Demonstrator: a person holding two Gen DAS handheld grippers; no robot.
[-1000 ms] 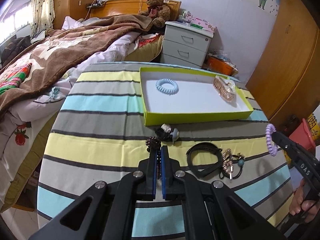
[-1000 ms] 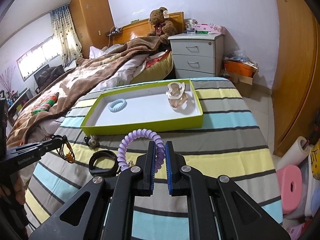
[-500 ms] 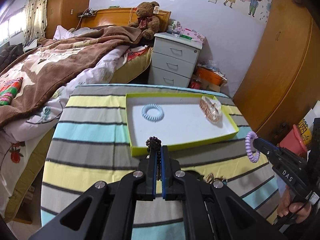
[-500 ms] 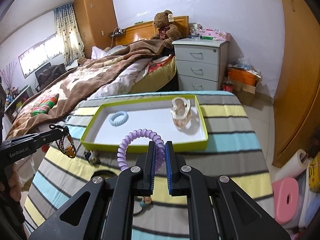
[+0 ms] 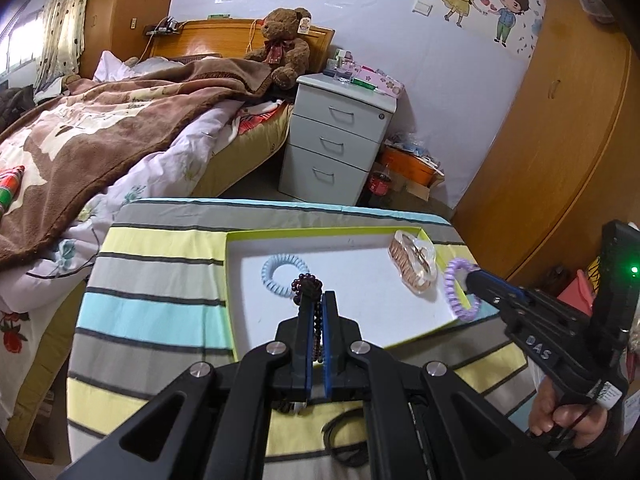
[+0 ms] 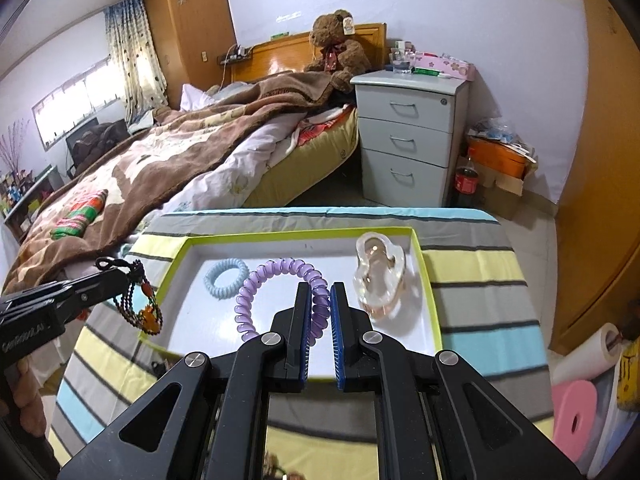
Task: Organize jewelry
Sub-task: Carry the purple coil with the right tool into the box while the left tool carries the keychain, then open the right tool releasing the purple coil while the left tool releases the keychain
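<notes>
A: Left gripper (image 5: 316,300)?
B: Clenched on a dark bead bracelet (image 5: 307,285), held above the tray's (image 5: 240,320) near-left part.
A: Right gripper (image 6: 320,300)?
B: Clamped on a purple coil tie (image 6: 280,276), over the tray's near edge.
A: Tray contents?
B: Blue coil tie (image 6: 226,278) at left, clear hair claw (image 6: 378,274) at right, well apart.
A: Support?
B: Striped cloth (image 6: 472,268).

The left hand-held gripper (image 5: 317,300) is clamped shut and pitched downward. The right hand-held gripper (image 6: 320,296), at its 3 o'clock, is likewise clamped, gripped by a hand (image 5: 568,416).
</notes>
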